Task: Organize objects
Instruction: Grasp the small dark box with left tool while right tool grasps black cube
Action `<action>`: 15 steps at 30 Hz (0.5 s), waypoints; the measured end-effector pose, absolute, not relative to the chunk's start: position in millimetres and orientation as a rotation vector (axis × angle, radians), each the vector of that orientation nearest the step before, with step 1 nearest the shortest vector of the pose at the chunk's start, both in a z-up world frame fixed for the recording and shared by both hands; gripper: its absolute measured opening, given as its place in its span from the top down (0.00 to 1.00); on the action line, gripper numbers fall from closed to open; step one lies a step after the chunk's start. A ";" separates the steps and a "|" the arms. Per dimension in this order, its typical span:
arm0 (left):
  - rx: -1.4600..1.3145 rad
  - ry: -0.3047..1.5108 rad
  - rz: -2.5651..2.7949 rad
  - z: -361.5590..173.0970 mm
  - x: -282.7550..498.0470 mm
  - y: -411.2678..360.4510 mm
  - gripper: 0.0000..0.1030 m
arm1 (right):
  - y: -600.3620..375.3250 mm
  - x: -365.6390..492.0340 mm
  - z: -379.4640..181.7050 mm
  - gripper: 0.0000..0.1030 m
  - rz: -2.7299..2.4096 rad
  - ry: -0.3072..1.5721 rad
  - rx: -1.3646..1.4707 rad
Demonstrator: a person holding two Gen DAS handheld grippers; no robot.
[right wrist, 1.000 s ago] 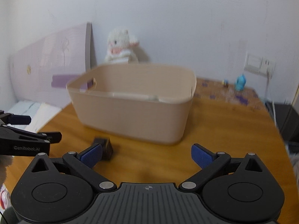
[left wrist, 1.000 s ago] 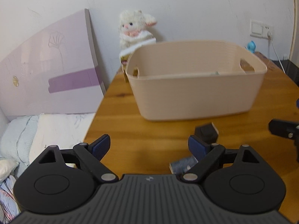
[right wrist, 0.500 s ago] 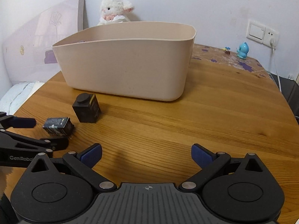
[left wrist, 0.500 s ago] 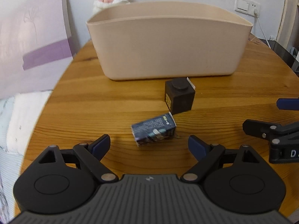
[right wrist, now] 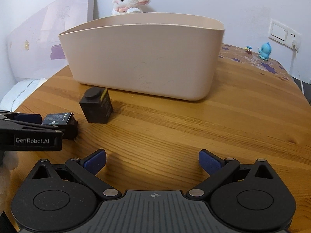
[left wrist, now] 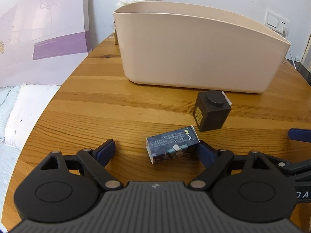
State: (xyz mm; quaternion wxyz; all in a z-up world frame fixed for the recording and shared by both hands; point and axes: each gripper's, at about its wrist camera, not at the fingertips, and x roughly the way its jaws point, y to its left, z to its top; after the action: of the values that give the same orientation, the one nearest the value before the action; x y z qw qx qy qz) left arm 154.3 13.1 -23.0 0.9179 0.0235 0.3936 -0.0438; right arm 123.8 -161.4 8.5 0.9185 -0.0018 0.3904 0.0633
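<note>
A small dark blue printed box (left wrist: 172,147) lies on its side on the wooden table (left wrist: 97,104), between the open fingers of my left gripper (left wrist: 157,151), close to the right finger. It also shows in the right wrist view (right wrist: 57,118). A black cube-shaped bottle with a round cap (left wrist: 211,110) stands just beyond it, seen too in the right wrist view (right wrist: 96,104). A beige plastic basket (left wrist: 194,52) stands behind both. My right gripper (right wrist: 152,162) is open and empty over bare table, right of the bottle.
A white plush lamb (right wrist: 128,2) sits behind the basket (right wrist: 147,56). A purple-white panel (left wrist: 42,33) leans on the wall at left, with bedding (left wrist: 19,112) below the table edge. A small blue figurine (right wrist: 264,50) stands at the back right near a wall socket (right wrist: 284,34).
Both grippers have moved down and forward towards the table. My left gripper has closed in on the blue box, which now lies between its fingers.
</note>
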 end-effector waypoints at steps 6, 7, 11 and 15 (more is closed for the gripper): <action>0.038 0.786 -0.073 -21.9 161.3 27.4 0.22 | -135.4 135.0 9.8 0.00 0.165 0.782 -0.029; 0.037 0.785 -0.068 -21.6 162.6 30.4 0.22 | -131.3 136.5 9.6 0.00 0.172 0.779 -0.032; 0.038 0.785 -0.074 -19.6 166.9 38.0 0.27 | -112.8 145.8 5.7 0.00 0.181 0.769 -0.052; 0.043 0.783 -0.089 -17.7 170.0 41.9 0.32 | -100.6 156.6 1.8 0.00 0.170 0.756 -0.076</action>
State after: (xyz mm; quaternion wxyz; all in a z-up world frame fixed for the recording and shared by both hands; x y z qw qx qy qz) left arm 170.0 41.9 -17.7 0.9232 0.0211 0.3814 -0.0431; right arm 156.6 -100.6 1.8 0.9253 -0.0370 0.3683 0.0828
